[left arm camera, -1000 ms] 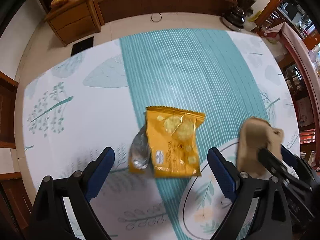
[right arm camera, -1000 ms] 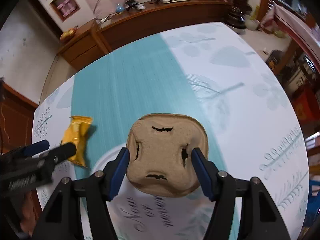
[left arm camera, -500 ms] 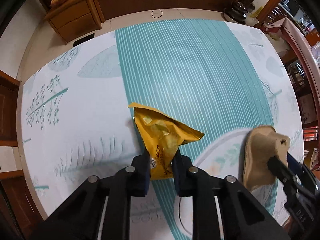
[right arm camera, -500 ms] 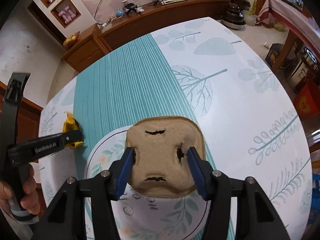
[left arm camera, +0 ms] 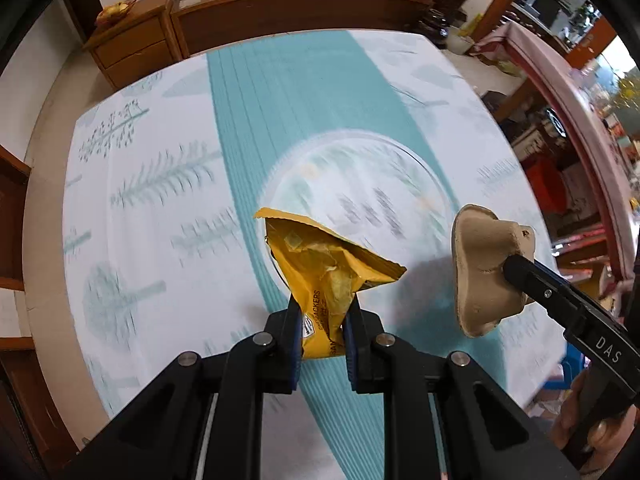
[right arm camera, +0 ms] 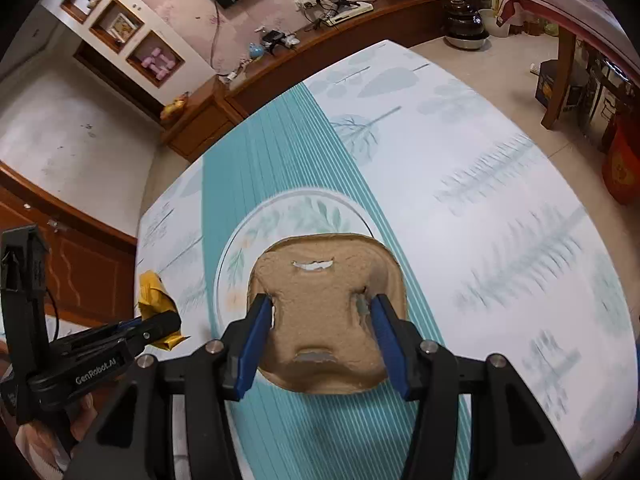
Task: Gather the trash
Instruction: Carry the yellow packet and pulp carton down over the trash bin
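Left gripper [left arm camera: 322,330] pinched tight on the lower end of a crumpled yellow foil cracker wrapper [left arm camera: 326,270], lifted clear of the white-and-teal leaf-print tablecloth [left arm camera: 160,184], likely for carrying to a bin not in view. Right gripper [right arm camera: 318,330], jaws lately narrowing, clamped across the waist of a brown moulded-pulp cup carrier [right arm camera: 326,318], held off the cloth to the wrapper's right. Both pieces gripped at narrow spots, probably for a firm hold in transit. Nothing left on the cloth in view.

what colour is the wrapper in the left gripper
Yellow-orange wrapper, clearest in the left wrist view.
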